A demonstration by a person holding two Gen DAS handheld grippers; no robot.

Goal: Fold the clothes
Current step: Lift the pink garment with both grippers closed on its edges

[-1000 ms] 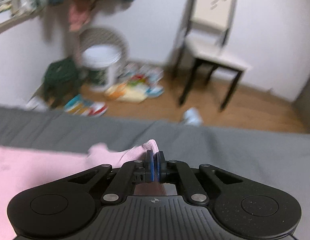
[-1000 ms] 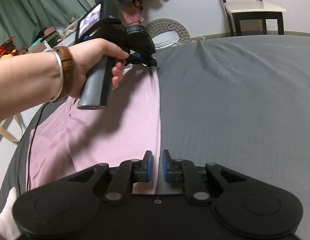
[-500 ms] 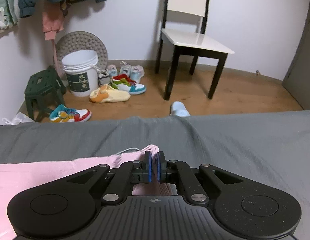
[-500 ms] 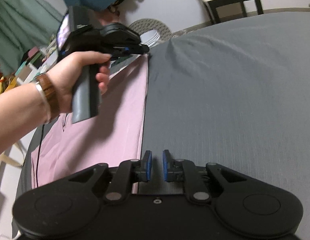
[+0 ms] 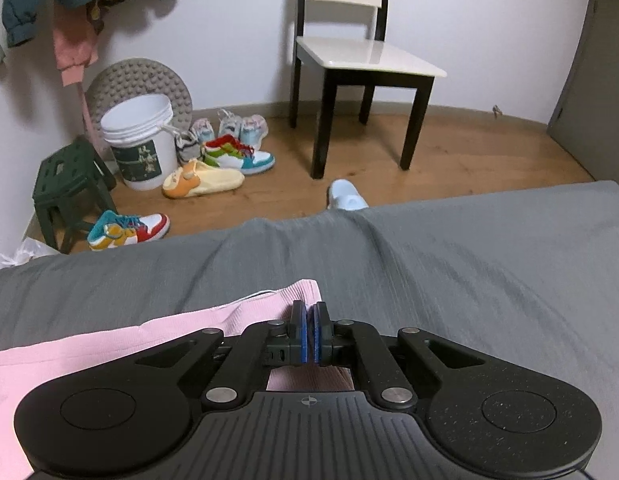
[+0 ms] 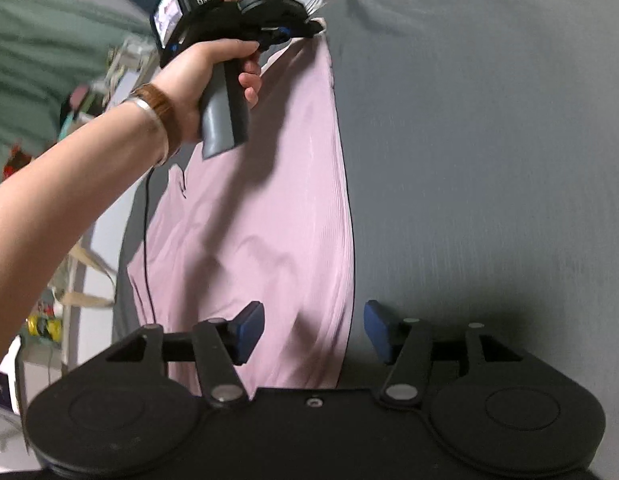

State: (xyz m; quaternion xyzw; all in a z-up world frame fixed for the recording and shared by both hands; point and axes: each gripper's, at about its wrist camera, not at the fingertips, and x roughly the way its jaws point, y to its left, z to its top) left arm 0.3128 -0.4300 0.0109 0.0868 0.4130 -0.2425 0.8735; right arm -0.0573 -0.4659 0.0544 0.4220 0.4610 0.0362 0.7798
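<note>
A pink garment (image 6: 269, 220) lies flat on the grey bed sheet (image 6: 489, 160), its long straight edge running away from me. At its far corner my left gripper (image 6: 305, 32) is shut on the cloth. The left wrist view shows the same: my left gripper (image 5: 309, 332) with its blue pads together and the pink garment (image 5: 109, 344) pinched there. My right gripper (image 6: 313, 332) hovers over the near end of that edge and its jaws are opening. The pink hem lies below the gap and the pads (image 6: 249, 330) do not press on it.
A person's forearm (image 6: 89, 184) with a bracelet crosses the left of the right wrist view. Beyond the bed's edge lie a wooden floor (image 5: 469, 160), a white chair (image 5: 361, 60), a white bucket (image 5: 139, 140), a green stool (image 5: 65, 188) and several shoes.
My right gripper's jaws, nearly together at the hem before, now stand wide apart, and that view has rolled. The left gripper stays shut on the corner and has shifted slightly along the bed.
</note>
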